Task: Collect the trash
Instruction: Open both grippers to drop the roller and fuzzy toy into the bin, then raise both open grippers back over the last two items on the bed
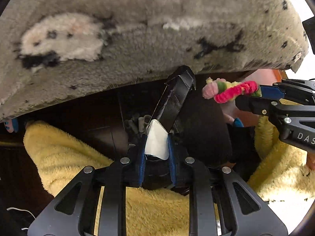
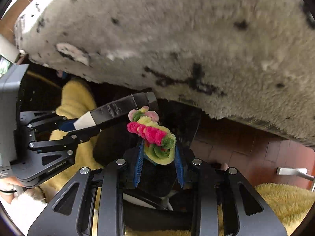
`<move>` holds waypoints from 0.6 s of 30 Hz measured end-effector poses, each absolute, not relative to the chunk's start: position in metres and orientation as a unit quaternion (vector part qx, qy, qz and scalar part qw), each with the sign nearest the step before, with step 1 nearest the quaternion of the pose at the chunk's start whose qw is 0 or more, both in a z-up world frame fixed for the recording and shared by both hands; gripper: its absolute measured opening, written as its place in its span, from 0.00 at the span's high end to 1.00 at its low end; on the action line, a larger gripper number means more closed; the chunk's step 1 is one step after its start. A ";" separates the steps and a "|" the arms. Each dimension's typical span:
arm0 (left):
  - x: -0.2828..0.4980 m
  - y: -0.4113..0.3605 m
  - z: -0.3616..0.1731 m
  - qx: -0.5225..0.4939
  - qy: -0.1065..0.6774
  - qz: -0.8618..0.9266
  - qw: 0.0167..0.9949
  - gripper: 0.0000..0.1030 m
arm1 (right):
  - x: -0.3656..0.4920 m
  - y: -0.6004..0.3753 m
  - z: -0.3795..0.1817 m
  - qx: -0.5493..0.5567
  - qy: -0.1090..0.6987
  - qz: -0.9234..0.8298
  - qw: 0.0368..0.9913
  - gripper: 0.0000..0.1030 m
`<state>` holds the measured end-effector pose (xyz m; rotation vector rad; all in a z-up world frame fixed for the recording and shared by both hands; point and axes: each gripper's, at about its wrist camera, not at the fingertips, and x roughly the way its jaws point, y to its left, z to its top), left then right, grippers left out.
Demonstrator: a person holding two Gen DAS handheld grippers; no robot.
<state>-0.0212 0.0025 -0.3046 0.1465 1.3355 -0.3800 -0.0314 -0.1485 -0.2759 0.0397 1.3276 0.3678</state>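
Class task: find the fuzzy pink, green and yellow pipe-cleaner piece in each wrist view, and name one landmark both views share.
Left wrist view: pipe-cleaner piece at right of centre, held by the right gripper.
Right wrist view: pipe-cleaner piece at centre, between this gripper's blue pads.
Shared landmark: the grey speckled rug across the top.

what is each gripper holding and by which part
The left gripper grips a black box by its white end. The right gripper grips a pink, green and yellow chenille bundle by its green-yellow end.

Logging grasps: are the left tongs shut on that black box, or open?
Shut: the left tongs pinch the white end of the black box, blue pads against both sides.
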 end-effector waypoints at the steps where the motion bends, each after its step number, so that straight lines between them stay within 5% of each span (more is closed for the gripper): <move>1: -0.020 0.002 -0.307 0.066 0.618 -0.176 0.764 0.80 | -0.031 -0.149 -0.278 0.020 0.615 0.170 0.770 0.70; 11: -0.021 0.015 -0.315 0.042 0.625 -0.183 0.758 0.69 | -0.029 -0.143 -0.271 0.021 0.602 0.180 0.778 0.53; 15: -0.024 0.015 -0.306 0.042 0.617 -0.182 0.764 0.44 | -0.031 -0.149 -0.263 0.021 0.591 0.175 0.787 0.50; 18: -0.026 0.012 -0.290 0.047 0.607 -0.184 0.771 0.25 | -0.032 -0.154 -0.253 0.021 0.579 0.169 0.798 0.39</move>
